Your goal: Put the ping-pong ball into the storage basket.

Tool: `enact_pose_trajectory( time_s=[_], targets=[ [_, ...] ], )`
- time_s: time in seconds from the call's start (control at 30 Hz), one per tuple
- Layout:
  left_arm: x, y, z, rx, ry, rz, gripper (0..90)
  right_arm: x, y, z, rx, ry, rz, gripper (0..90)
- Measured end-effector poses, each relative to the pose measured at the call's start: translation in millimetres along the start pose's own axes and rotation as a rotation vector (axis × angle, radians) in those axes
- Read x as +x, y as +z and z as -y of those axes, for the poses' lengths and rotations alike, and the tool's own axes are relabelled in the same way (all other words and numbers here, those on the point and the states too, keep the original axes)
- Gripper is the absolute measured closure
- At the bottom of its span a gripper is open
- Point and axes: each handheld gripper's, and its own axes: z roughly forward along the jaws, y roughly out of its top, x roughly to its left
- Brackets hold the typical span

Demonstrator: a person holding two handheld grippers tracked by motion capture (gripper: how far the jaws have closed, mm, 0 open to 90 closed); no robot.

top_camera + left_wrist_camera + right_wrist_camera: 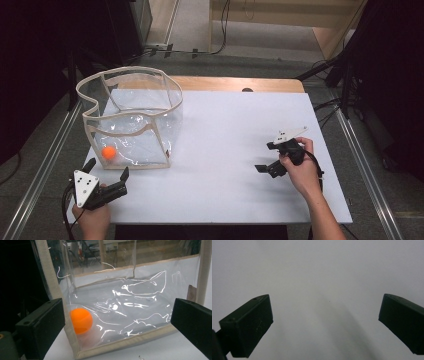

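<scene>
An orange ball (108, 152) lies inside the clear bag (131, 120), in its near-left corner; the left gripper (106, 172) hovers just before that corner, jaws spread, empty; the right gripper (266, 156), well right of the bag, gapes empty over the white table (225, 150)

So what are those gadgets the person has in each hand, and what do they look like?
Handheld grippers. The left gripper and right gripper are each black, with two blocky rectangular jaws. Each carries a pale three-cornered plate on top with small dark dots. A thin black cable trails from each. The forearms are bare, no sleeves showing.
</scene>
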Motion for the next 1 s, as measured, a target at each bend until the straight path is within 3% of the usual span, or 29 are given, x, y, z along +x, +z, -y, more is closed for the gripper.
enact_pose_trajectory(
  time_s=[1.0],
  targets=[
    [-0.5, 0.0, -0.1, 0.004, 0.007, -0.004, 0.0, -6.5, -12.0, 45.0, -0.116, 0.059, 0.016, 0.0]
  ],
)
